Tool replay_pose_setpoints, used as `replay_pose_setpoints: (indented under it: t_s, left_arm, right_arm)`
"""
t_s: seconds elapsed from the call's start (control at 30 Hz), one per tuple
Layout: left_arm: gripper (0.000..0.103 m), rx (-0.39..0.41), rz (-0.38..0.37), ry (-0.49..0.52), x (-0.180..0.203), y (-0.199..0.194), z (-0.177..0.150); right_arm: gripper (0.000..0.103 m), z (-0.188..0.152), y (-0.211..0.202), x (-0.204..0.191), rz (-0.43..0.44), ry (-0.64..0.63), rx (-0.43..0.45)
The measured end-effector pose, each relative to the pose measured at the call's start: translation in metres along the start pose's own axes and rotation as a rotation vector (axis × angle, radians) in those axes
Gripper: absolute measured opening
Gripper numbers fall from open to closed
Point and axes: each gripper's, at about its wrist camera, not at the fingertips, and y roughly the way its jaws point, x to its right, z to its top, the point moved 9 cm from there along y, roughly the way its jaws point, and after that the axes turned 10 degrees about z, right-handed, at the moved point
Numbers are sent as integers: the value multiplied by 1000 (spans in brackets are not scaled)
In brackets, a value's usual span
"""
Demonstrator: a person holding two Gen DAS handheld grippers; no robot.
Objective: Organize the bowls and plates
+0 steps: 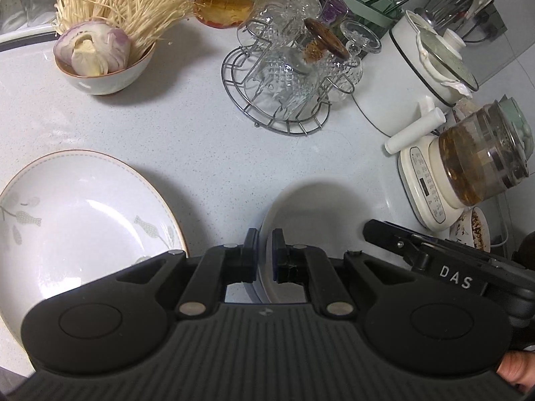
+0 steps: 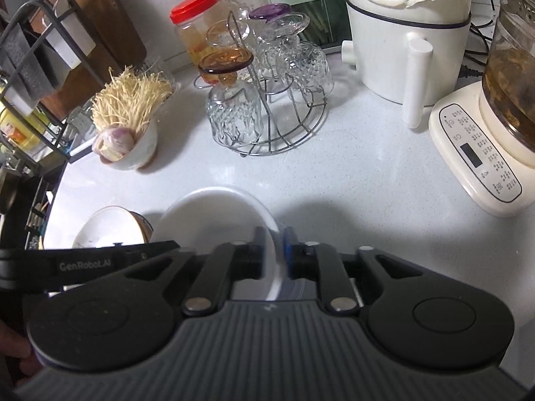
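Counter notes, kitchen. White bowl sat low on the open middle of the counter, just beside the patterned plate; I could not tell whether its base was fully down. Both tools were on it, one at each side of the rim.

Left claw: pressed nearly together, pinching the bowl's near-left rim between its pads.

Right claw: spread a little. The rim ran between the fingers, but a gap showed on the blue-pad side, so no firm pinch there.

Reading: placement step, close to done. The bowl looked parked next to the plate, with release under way on one side only.

To do it well, as I judged it:
- Confirm the base is flat on the counter before the left claw lets go, since one-sided support could tip it toward the plate.
- Spread the left claw clear of the rim, then draw both tools back along their fingers, not sideways, so neither pad drags the edge.
- Keep the bowl off the plate's gold-edged rim to avoid a chip.
- Mind the wire rack of glasses and the bowl of mushrooms behind; both were well apart.
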Motion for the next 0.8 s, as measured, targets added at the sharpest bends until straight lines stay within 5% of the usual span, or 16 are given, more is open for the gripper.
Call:
replay_pose_setpoints:
  t_s: [0.07, 0.13, 0.2, 0.53, 0.8]
  left_arm:
    - [23, -4, 10, 1, -2, -1, 1]
    - [40, 3, 21, -3, -4, -4, 2]
    - [44, 10, 30, -4, -7, -7, 3]
    - [51, 14, 22, -14, -13, -12, 3]
    - [54, 49, 58, 80, -2, -21, -3]
  right_arm:
    - [47, 2, -2, -1, 19, 14, 8]
    - [46, 5, -5, -2, 20, 14, 20]
    - [46, 6, -4, 0, 20, 30, 19]
    - [46, -16, 18, 25, 42, 195, -31]
    - [43, -46, 41, 38, 63, 323, -85]
